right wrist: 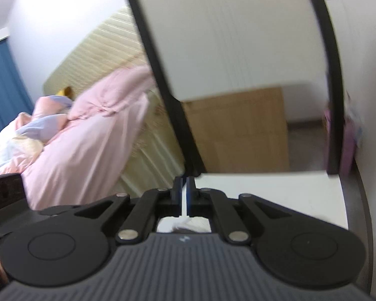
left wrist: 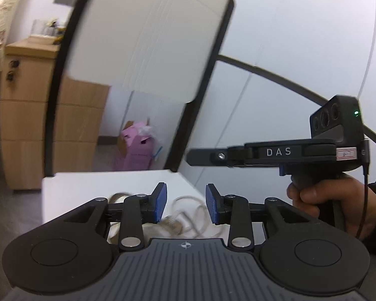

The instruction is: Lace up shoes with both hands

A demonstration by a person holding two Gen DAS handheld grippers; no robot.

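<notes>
Left gripper [left wrist: 185, 204] stands wide open, empty, above a blurred lace [left wrist: 188, 208] low centre. Right gripper [right wrist: 184, 192] is nearly closed; grip unclear, white strip between fingers. Shoe mostly hidden. Advise descending squarely, confirming lace between pads.

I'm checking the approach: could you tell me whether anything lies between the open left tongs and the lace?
Nothing visible does: the left tongs hang open over the lace on the white table.
</notes>
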